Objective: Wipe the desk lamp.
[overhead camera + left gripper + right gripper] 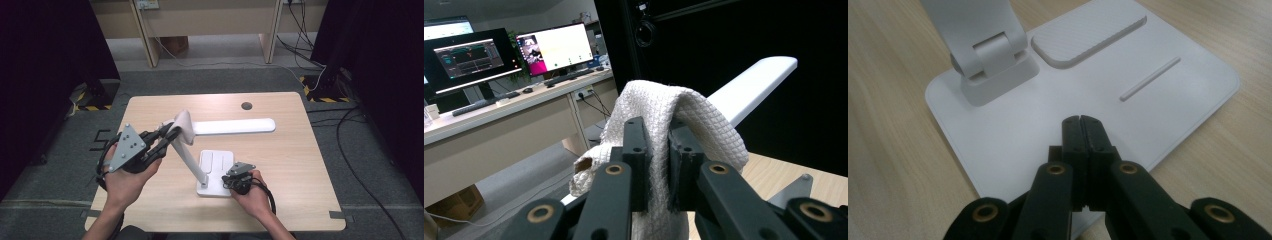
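A white desk lamp stands on the wooden table: flat base, slanted arm, long light bar. A white waffle-weave cloth drapes over the joint where arm meets bar. My left gripper is shut on that cloth; in the left gripper view the cloth bunches between and over the jaws, my left gripper in front of the light bar. My right gripper rests shut on the base's near right part; its tips meet over the base plate, empty.
A round cable hole sits near the table's far edge. Beyond the table are desk legs, cables on the floor and black curtains at both sides. Monitors stand on a far desk in the left gripper view.
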